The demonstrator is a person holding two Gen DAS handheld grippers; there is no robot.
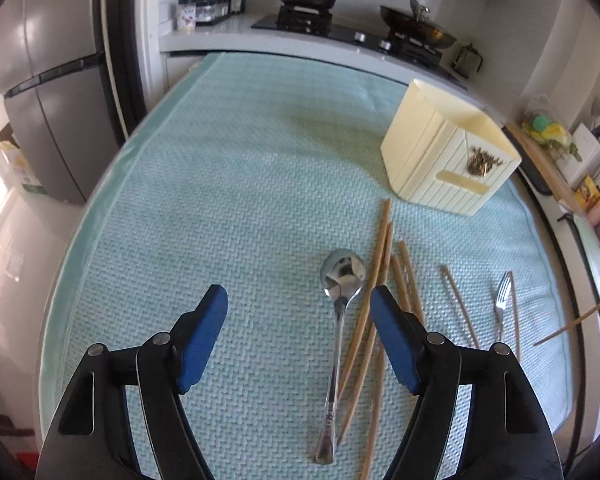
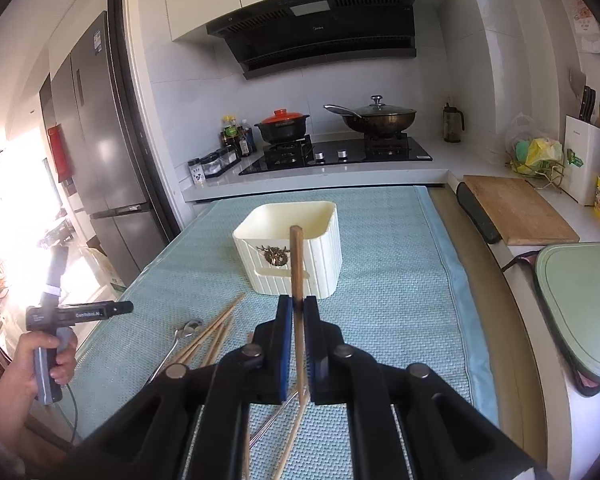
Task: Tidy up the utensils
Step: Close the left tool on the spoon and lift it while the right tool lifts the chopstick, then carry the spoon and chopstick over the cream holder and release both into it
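Spoon (image 1: 342, 276) left of chopsticks (image 1: 374, 280), before holder (image 1: 448, 152)

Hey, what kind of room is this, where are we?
Most likely a home kitchen. A gas hob with a lidded wok sits under a black range hood, a tall grey fridge stands to the side, and a wooden cutting board lies on the counter.

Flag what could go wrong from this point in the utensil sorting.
The right tool pinches one chopstick near its middle, so it may pivot or slip before reaching the cream holder. The left tool hangs open over the spoon, which lies against loose chopsticks; closing there could catch both.
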